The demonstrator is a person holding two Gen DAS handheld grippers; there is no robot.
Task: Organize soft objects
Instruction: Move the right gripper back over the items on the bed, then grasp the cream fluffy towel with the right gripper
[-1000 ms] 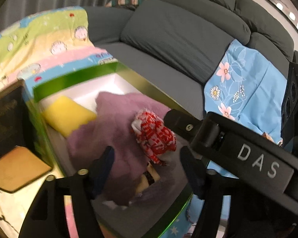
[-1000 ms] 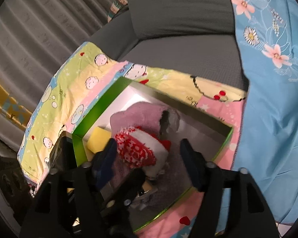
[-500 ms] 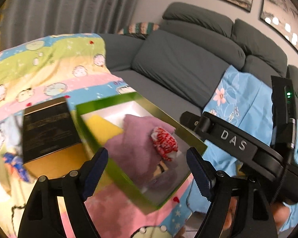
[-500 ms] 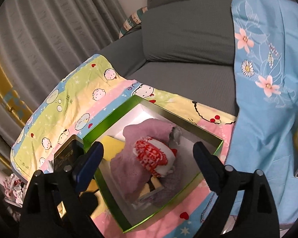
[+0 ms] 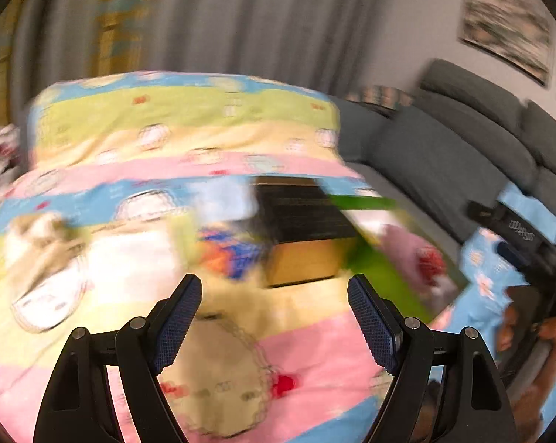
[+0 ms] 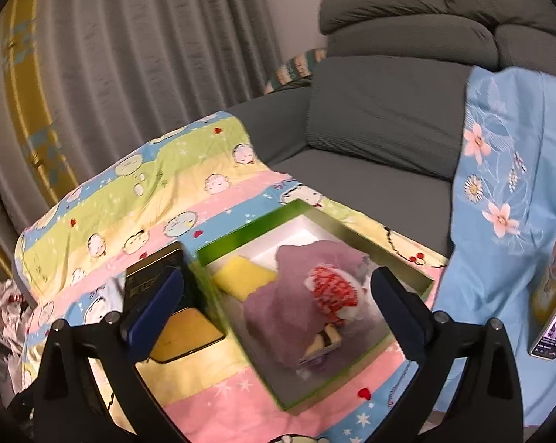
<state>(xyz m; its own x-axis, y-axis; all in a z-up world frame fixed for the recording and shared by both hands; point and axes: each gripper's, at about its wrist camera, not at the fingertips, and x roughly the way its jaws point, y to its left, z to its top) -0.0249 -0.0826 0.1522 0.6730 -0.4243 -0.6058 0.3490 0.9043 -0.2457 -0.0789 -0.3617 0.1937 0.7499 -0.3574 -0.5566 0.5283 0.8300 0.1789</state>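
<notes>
Jaws of the right gripper are opening, already wide, with nothing between them; they frame the one green-rimmed open cardboard box from above. The left gripper is partly open and empty, over the striped cartoon-print blanket; that view is blurred. Inside the box lie three soft things: one yellow sponge block in the left part, one purple fuzzy cloth across the middle, and one red-and-white knitted item on top of the cloth. The box's long axis runs from near right to far left. Just left of the box sits one black-and-gold flat box. Beyond the box is a grey sofa; right of it hangs one light blue floral cloth.
</notes>
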